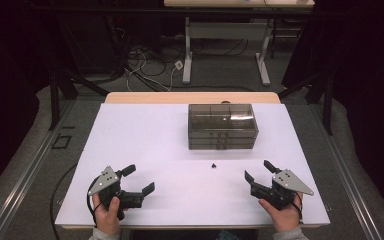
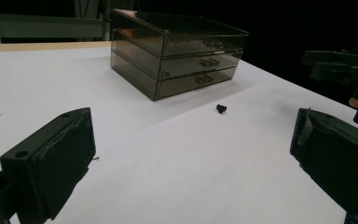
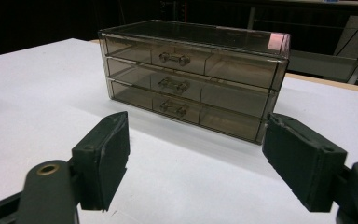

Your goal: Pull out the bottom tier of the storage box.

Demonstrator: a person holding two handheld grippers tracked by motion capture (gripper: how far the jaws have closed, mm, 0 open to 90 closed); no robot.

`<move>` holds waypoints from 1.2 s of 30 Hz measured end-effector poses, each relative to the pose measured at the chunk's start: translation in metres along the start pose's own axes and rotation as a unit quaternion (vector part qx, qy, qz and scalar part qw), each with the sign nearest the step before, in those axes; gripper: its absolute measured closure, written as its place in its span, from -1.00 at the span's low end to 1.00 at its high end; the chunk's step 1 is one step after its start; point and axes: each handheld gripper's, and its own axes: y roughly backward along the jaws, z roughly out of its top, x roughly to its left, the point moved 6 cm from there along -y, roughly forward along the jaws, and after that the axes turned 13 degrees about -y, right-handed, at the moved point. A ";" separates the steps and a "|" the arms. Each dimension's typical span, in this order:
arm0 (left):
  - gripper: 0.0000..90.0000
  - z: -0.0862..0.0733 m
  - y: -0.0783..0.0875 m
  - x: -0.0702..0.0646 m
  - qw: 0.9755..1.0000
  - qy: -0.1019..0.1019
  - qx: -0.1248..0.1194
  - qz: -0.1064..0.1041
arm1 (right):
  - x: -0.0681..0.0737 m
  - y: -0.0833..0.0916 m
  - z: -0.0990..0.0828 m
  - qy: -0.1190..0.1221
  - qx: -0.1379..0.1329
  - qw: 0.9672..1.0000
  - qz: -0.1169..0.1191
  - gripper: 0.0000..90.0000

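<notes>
A smoky clear three-drawer box [image 1: 222,126] stands on the white table top [image 1: 145,140], all drawers pushed in; I also see the drawer box [image 2: 177,49] in the left gripper view and the drawer box [image 3: 193,70] straight ahead in the right gripper view. A small black screw [image 1: 213,165] lies in front of it, and the same screw [image 2: 221,108] shows ahead of my left jaws. My left gripper [image 1: 139,179] is open at the front left, held by a hand. My right gripper [image 1: 259,170] is open at the front right. Nothing sits between either pair of jaws.
The white top [image 2: 168,158] covers a wooden table whose far edge [image 1: 192,97] shows. Beyond it stand a white desk frame [image 1: 225,45] and loose cables [image 1: 150,70] on the floor. Dark curtains close both sides. The other gripper [image 2: 340,65] shows at the right of the left gripper view.
</notes>
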 end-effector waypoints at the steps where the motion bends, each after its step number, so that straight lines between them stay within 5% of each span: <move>1: -0.99 0.000 0.000 0.000 1.000 0.003 -0.001 0.000 | 0.000 -0.001 0.000 0.000 0.001 1.000 0.002 -0.50; 16: -0.99 -0.002 -0.003 0.002 1.000 0.012 0.002 0.001 | -0.005 -0.006 -0.003 0.005 0.011 1.000 -0.011 -0.48; 23: -0.99 -0.003 -0.005 0.002 1.000 0.014 0.007 -0.002 | -0.005 -0.012 -0.007 0.007 0.036 0.999 0.001 -0.20; 31: -0.99 -0.004 -0.006 0.000 1.000 0.009 0.009 -0.002 | 0.002 -0.023 0.000 0.008 0.043 0.998 0.044 -0.22; 36: -0.99 -0.005 -0.002 0.000 1.000 0.012 0.009 0.003 | 0.012 -0.033 0.006 0.014 0.068 0.996 0.048 -0.24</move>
